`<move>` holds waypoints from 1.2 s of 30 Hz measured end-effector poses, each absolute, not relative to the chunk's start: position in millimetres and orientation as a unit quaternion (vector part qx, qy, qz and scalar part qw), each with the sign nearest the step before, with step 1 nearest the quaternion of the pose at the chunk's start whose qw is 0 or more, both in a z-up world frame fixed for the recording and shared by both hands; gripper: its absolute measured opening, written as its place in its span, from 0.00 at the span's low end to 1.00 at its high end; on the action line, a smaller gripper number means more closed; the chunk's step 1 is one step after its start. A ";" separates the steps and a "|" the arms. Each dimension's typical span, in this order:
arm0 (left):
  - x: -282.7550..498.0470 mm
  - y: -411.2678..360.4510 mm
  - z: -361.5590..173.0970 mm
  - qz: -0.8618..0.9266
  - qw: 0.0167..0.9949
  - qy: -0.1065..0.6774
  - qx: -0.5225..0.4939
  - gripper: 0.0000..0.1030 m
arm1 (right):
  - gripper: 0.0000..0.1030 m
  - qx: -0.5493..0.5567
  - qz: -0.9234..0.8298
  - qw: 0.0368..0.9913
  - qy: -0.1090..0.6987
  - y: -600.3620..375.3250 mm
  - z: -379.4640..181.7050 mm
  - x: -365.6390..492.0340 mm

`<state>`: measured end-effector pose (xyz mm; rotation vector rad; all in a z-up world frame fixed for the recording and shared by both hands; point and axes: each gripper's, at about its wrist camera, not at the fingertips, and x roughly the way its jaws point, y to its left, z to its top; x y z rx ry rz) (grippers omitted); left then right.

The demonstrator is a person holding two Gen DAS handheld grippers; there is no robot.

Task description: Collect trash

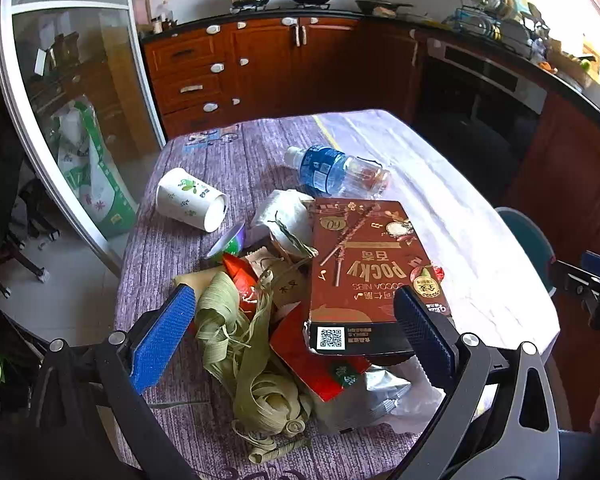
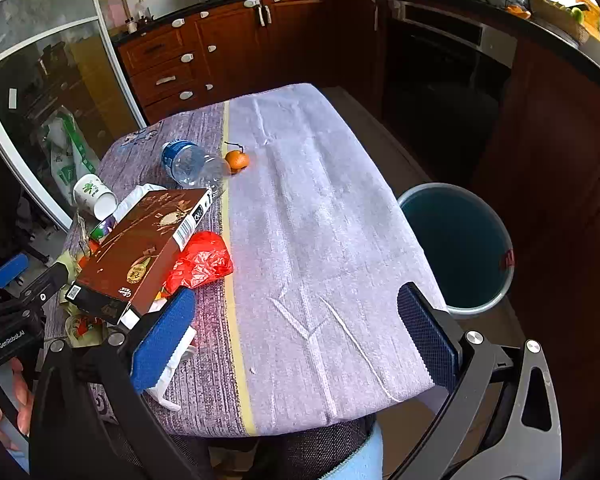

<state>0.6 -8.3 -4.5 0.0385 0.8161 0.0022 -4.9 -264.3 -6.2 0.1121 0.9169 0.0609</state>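
Observation:
A trash pile lies on the table's left side. A brown Pocky box (image 1: 364, 268) tops it, over green leaf wrappers (image 1: 236, 340), red packaging (image 1: 312, 364) and a silver foil bag (image 1: 376, 396). A paper cup (image 1: 190, 200) and a plastic bottle (image 1: 336, 170) lie on their sides behind it. My left gripper (image 1: 296, 328) is open, its jaws wide around the pile's near end, touching nothing. My right gripper (image 2: 296, 328) is open and empty above the bare cloth. In the right wrist view I see the box (image 2: 140, 248), a red plastic bag (image 2: 202, 260) and an orange (image 2: 237, 160).
A blue-green trash bin (image 2: 456, 248) stands on the floor beside the table's right edge. The table (image 2: 320, 220) has a purple cloth. Kitchen cabinets (image 1: 260, 64) and an oven (image 1: 480, 92) stand behind. A glass door (image 1: 68, 100) is at the left.

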 end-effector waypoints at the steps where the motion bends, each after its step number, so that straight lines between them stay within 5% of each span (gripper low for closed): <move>1: 0.7 -9.0 -4.5 0.001 0.918 0.397 0.018 0.96 | 0.94 0.056 0.029 0.894 0.443 -265.3 -6.8 -5.2; 36: 9.7 -14.2 -16.5 -0.018 0.908 0.419 0.019 0.96 | 0.94 0.061 0.030 0.886 0.458 -267.3 -15.7 0.6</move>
